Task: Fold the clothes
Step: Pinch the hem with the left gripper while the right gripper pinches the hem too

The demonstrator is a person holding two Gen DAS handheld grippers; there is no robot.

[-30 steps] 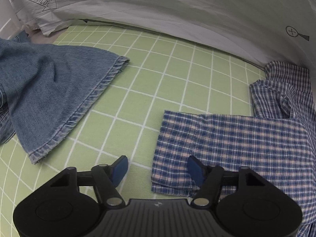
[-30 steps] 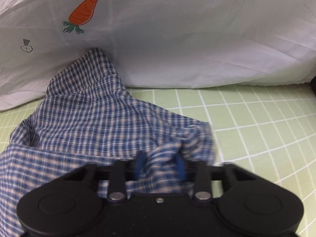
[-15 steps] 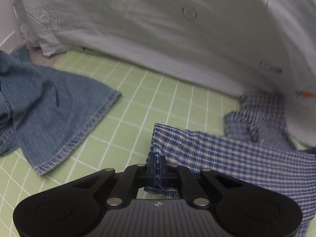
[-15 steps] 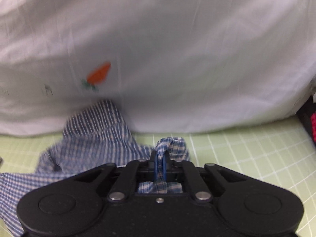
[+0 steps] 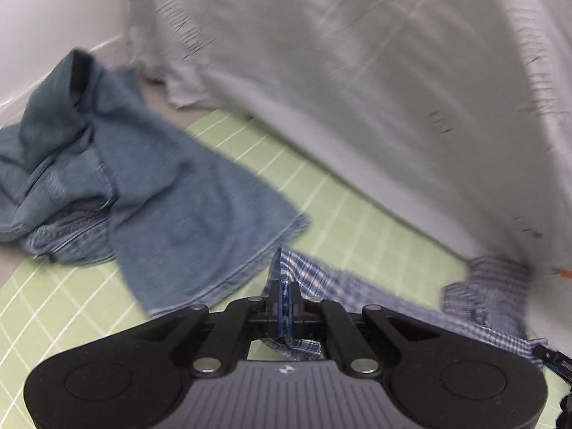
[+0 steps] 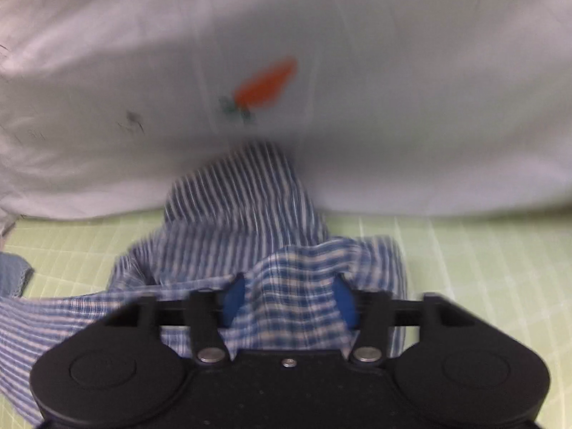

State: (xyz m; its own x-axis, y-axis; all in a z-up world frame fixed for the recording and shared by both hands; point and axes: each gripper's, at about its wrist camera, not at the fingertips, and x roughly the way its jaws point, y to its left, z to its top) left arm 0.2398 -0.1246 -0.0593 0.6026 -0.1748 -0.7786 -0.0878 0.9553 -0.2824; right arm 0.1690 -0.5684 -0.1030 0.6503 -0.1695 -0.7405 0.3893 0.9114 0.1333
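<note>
A blue-and-white plaid shirt (image 5: 393, 300) lies rumpled on the green grid mat (image 5: 339, 214). My left gripper (image 5: 285, 304) is shut on the shirt's near-left edge, which is pinched thin between the blue pads and lifted off the mat. In the right wrist view the same shirt (image 6: 236, 221) bunches up against the white sheet. My right gripper (image 6: 289, 300) is opening: its blue pads (image 6: 234, 296) stand apart, and a fold of plaid cloth lies loose between them.
Crumpled blue jeans (image 5: 171, 207) lie on the mat to the left of the shirt, one leg hem close to my left gripper. A white sheet (image 6: 393, 107) with a carrot print (image 6: 266, 82) rises behind the mat. Bare mat (image 6: 482, 268) lies right of the shirt.
My left gripper closed on the shirt's edge and lifted it up and to the left. My right gripper pinched the shirt, rose, and now has its pads spread apart again.
</note>
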